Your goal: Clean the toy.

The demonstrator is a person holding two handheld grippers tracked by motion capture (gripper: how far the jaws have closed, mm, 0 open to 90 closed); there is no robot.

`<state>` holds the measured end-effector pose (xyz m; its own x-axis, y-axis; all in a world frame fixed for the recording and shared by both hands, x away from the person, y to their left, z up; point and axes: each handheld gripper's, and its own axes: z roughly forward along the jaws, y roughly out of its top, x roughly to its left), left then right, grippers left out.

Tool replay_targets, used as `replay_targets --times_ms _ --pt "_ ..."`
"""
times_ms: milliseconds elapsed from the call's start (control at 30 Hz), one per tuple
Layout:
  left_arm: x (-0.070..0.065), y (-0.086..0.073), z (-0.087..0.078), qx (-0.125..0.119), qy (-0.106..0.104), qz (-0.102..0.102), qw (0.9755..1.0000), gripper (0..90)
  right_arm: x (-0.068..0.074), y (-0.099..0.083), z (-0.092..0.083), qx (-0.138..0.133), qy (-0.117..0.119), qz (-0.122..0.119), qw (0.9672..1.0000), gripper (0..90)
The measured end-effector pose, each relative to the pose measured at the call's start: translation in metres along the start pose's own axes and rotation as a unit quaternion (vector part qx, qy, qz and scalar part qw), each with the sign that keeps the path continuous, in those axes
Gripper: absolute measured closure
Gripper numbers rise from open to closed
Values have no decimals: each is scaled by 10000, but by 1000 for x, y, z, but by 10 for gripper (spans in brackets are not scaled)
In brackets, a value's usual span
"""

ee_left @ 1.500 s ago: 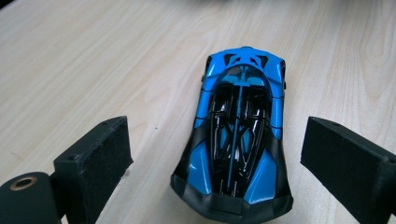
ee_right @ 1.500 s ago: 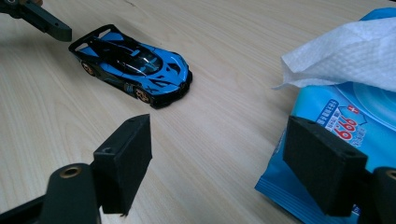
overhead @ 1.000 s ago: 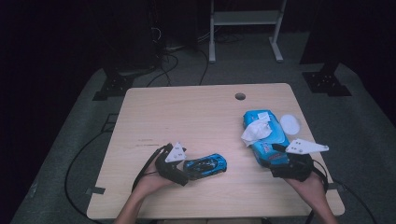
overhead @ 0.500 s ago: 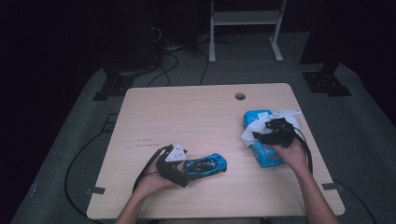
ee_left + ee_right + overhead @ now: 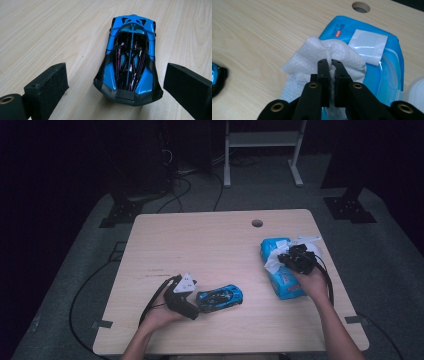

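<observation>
**Ana:** Dark room all around, cables and a stand at the top of the high view; the pale wooden table [image 5: 210,250] fills the middle. What sits on it?

**Ben:** At the right of that view, a blue pack of wipes [image 5: 280,270] with its flap open. At lower centre, a blue and black toy car [image 5: 220,297].

**Ana:** And the tools?

**Ben:** The right gripper [image 5: 331,65] has just been closing, and its jaws now pinch a fold of the white wipe [image 5: 312,62] that sticks out of the pack [image 5: 372,62]. The left gripper [image 5: 115,82] stands with its jaws wide apart, one on each side of the car's [image 5: 130,60] near end, touching neither flank.

**Ana:** So the step looks like drawing one sheet out.

**Ben:** I'd judge so. Pull slowly, straight up and away from the opening, so the sheet slides free and doesn't tear. The pack is light and nothing pins it; it may lift along with the wipe. A brisk small tug at the end should part this sheet from the next.

**Ana:** And the car?

**Ben:** Leave it where it rests, between the open jaws.
</observation>
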<state>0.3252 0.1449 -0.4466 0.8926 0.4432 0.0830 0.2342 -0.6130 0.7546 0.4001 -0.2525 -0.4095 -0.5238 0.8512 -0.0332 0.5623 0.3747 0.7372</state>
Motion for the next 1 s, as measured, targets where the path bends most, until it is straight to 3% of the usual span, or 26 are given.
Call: replay_targets --times_ms 133,167,300,400,433,467,500,533,567,600,667,700,733,767,800,833,867,900,933,1000 --pt "1 -1 0 63 -10 21 10000 49 2 1 -9 -124 17 -85 9999 860" --pt "2 -1 1 67 -1 3 10000 50 3 1 -18 -275 84 -90 9995 862" --pt "1 -2 1 65 -13 11 10000 50 5 1 -31 -433 209 -99 9988 866" --pt "1 -2 1 139 13 98 9999 50 22 6 -54 -755 411 -307 9958 868" --pt "1 -2 1 107 16 64 9999 50 22 6 -54 -755 411 -307 9958 868" --pt "1 -2 1 99 0 49 9999 50 39 10 -67 -969 673 -481 9918 868" --pt "3 -2 0 93 -5 46 9999 50 46 11 -72 -1058 837 -491 9896 868" --pt "3 -2 0 93 -5 46 9999 50 46 11 -72 -1058 837 -491 9896 868" --pt "2 -3 1 75 -37 9 10000 50 66 13 -82 -1257 1222 -629 9825 868" --pt "2 -4 2 81 -137 -5 9999 50 77 14 -84 -1253 1439 -648 9795 868" --pt "0 -5 3 111 -187 50 9998 50 101 12 -82 -1200 1666 -862 9749 868" --pt "0 -5 3 111 -187 50 9998 50 110 10 -77 -1178 1951 -829 9702 868" --pt "0 -4 3 146 -219 98 9996 50 110 10 -77 -1178 1951 -829 9702 868" --pt "-1 -3 4 109 -247 86 9996 50 118 9 -71 -1126 2217 -758 9656 868" --pt "-1 -2 3 62 -286 94 9995 50 129 6 -59 -1103 2586 -646 9575 868" --pt "-1 -2 3 62 -286 94 9995 50 129 6 -59 -1103 2586 -646 9575 868" --pt "-1 -3 3 17 -333 71 9994 50 133 5 -52 -1037 2815 -558 9523 867" --pt "-1 -3 4 30 -357 69 9993 50 135 3 -35 -874 2987 -457 9492 864" --pt "-1 -3 5 49 -351 93 9993 50 135 3 -35 -874 2987 -457 9492 864" --pt "0 -4 6 92 -354 109 9993 51 132 -4 -10 -470 2850 -395 9566 861"
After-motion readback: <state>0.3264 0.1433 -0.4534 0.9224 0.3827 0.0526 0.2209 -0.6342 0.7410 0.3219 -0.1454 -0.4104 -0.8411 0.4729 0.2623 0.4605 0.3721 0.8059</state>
